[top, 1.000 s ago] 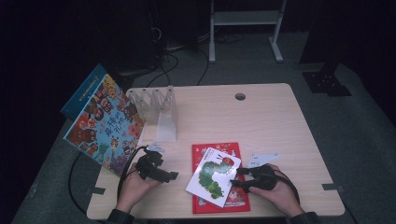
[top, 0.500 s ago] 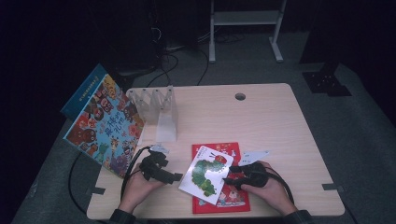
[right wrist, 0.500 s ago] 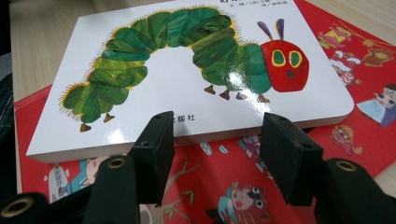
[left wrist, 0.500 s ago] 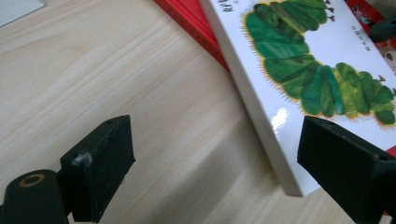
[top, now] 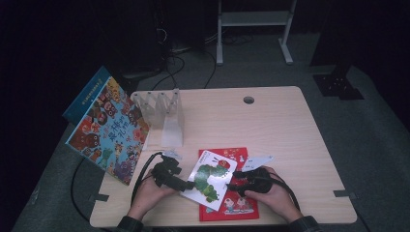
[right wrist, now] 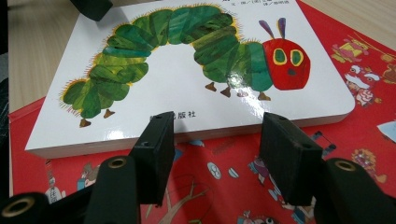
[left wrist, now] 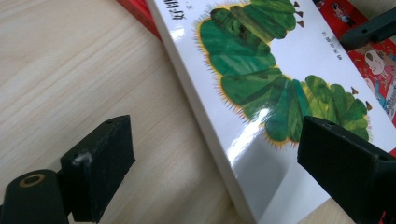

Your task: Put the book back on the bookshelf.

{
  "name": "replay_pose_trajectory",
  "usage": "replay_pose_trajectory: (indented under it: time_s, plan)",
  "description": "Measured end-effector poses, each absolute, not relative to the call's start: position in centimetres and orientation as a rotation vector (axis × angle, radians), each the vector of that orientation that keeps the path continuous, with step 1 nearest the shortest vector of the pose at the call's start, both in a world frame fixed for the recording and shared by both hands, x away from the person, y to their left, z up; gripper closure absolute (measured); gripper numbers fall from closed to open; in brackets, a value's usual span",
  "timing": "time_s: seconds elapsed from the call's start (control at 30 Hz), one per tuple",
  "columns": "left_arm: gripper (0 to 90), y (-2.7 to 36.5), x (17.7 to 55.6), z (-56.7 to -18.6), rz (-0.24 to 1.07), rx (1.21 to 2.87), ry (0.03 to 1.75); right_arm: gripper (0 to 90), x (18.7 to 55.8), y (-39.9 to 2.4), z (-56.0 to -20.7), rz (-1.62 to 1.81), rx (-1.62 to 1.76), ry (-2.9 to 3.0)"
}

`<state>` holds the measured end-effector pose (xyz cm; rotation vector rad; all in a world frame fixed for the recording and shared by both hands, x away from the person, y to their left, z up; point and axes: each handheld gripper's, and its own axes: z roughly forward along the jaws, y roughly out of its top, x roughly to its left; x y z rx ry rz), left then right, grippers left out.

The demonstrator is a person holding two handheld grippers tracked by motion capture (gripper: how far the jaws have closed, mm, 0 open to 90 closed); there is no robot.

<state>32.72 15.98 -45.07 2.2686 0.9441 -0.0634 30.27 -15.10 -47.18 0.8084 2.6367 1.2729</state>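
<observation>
Our left gripper (left wrist: pixel 215 172) sits open around the caterpillar book's (top: pixel 209 179) near corner; our right gripper (right wrist: pixel 215 156), jaws apart, faces its long edge.

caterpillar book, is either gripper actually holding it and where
Neither holds it. The left gripper stands open astride one edge of the caterpillar book, pads off it. The right gripper is open just short of the opposite edge.

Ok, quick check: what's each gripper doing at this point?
Left gripper: open, jaws astride the caterpillar book's corner, not clamped.
Right gripper: open, at the book's edge above the red book, holding nothing.
</observation>
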Motion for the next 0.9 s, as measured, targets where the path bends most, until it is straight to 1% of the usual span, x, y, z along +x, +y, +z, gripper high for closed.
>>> replay_pose_trajectory:
  time_s: [0.2, 0.47, 0.77, 0.9]
  plan:
    - [10.1, 15.4, 32.8, -45.3, -0.082, 2.279, 0.930, 44.2, 30.4, -14.5, -47.1, 1.264, 0.799, 2.642]
    - [10.1, 14.8, 32.7, -45.6, -0.095, 2.301, 0.915, 47.4, 30.2, -14.7, -46.0, 1.325, 0.794, 2.597]
    - [10.1, 14.6, 32.8, -45.8, -0.119, 2.298, 0.916, 49.6, 30.4, -13.4, -46.2, 1.310, 0.744, 2.627]
    - [10.1, 14.5, 32.7, -45.9, -0.139, 2.289, 0.919, 52.1, 30.3, -13.3, -46.2, 1.286, 0.725, 2.622]
